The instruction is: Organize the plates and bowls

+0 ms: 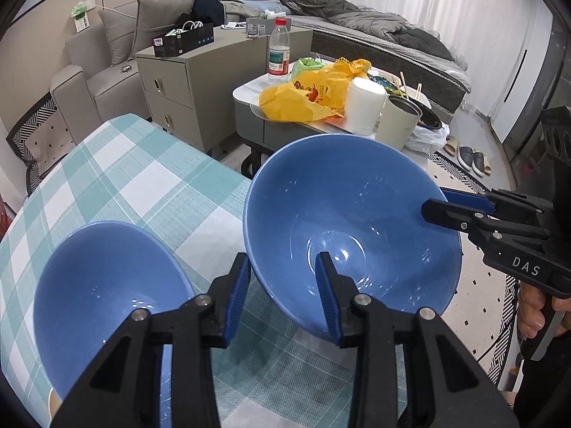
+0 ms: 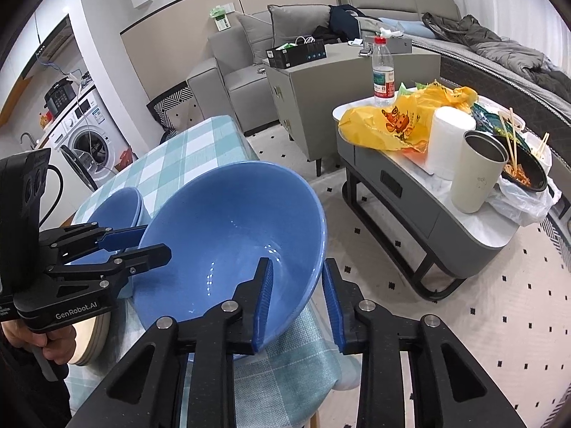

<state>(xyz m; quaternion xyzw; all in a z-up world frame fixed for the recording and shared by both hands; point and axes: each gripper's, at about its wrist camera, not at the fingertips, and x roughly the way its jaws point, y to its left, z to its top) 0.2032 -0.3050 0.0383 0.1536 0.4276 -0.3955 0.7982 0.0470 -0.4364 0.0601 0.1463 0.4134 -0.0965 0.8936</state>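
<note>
Large blue bowl (image 1: pixel 351 228) is at the near corner of the desk (image 1: pixel 117 178), over the checked cloth, tilted, part of it past the desk edge above the floor. Whether its base touches the cloth: cannot tell.

Left tool (image 1: pixel 282 296): fingers straddle the bowl's near rim, one pad inside, one outside, with visible gaps to the wall; spread, not pinching.

Right tool (image 2: pixel 298 299): also astride the rim on the opposite side, inner pad close to the wall, outer pad standing off; spread.

Small blue bowl (image 1: pixel 103 296) sits on the cloth just left of the large one. Cream plates (image 2: pixel 91 339) are stacked at the desk edge beneath the left tool.
</note>
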